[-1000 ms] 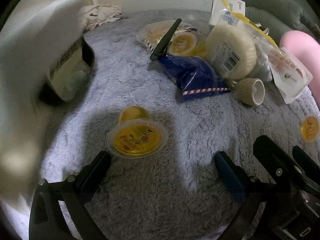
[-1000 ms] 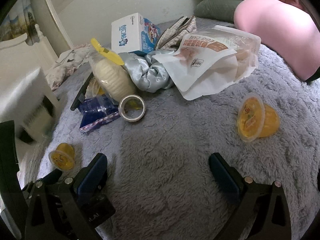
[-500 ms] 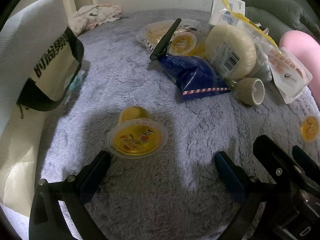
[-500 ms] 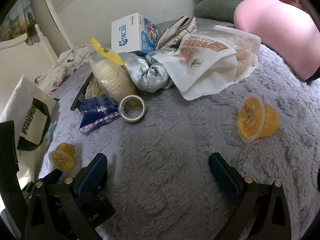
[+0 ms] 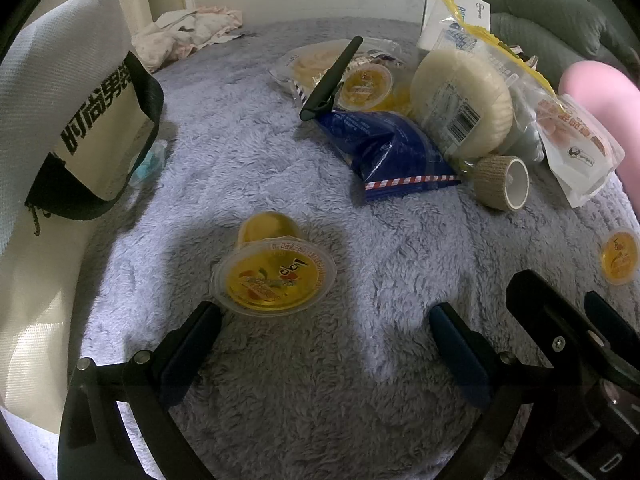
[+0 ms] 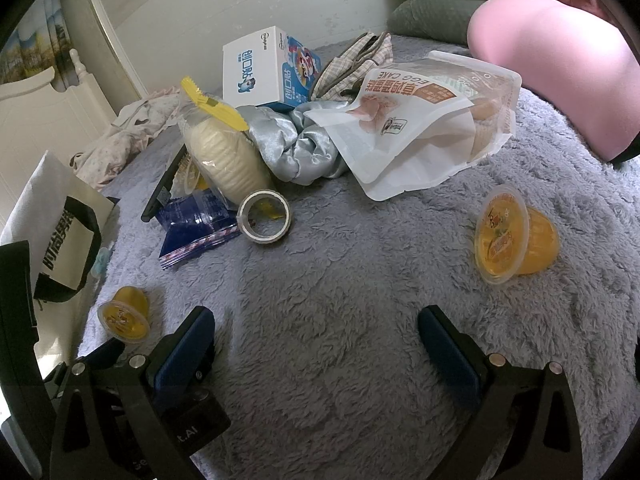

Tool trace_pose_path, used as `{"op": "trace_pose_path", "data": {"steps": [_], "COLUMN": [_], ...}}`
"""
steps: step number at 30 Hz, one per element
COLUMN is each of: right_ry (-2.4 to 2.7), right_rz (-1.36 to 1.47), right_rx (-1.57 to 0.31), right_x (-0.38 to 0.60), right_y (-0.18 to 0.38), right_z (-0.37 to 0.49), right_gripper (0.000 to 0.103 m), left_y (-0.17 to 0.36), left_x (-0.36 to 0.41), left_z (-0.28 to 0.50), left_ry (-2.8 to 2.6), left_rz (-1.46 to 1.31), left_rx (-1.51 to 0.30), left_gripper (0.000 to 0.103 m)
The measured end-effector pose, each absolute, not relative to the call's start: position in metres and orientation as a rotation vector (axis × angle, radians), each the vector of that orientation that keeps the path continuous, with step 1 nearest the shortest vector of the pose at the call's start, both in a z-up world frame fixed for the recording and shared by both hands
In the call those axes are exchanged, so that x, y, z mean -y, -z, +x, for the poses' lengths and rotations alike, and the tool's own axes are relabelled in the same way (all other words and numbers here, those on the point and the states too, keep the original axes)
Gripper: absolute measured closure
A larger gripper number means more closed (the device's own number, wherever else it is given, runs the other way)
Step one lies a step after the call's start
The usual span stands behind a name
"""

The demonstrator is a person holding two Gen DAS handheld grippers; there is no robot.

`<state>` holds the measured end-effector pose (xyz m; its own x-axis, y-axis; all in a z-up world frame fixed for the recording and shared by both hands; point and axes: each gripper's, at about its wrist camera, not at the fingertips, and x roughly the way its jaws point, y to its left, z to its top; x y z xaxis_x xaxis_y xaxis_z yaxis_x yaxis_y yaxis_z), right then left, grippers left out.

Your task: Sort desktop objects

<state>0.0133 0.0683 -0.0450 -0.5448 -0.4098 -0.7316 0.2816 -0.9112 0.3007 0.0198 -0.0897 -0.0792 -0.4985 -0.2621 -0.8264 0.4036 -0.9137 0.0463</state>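
Clearly "EGG CAKE" on snack pouch (image 6: 420, 120)

Left gripper (image 5: 325, 312): jaws spread wide, nothing between the fingers, held low and level. Right gripper (image 6: 316, 320): jaws likewise wide apart and empty, just beside the left.

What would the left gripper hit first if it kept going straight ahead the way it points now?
Probably the jelly cup lying on its side just ahead of the open left gripper, slightly toward its left finger. Depth is uncertain; dead centre it might meet only the grey fleece blanket.
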Motion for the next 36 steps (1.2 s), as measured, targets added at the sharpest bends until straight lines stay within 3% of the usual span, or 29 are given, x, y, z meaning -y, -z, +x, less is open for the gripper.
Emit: {"op": "trace_pose_path", "data": {"steps": [36], "right_ry": [2.551], "right_rz": [1.265], "right_rx": [0.127], "right_x": [-0.05], "right_y": [0.049], "right_z": [0.01], "right_gripper": [0.0], "left_y": [0.078], "left_x": [0.083], "left_z": [0.012], "left_ry": [2.404], "left_rz": [1.29], "left_rx": [-0.156], "left_gripper": [0.0]}}
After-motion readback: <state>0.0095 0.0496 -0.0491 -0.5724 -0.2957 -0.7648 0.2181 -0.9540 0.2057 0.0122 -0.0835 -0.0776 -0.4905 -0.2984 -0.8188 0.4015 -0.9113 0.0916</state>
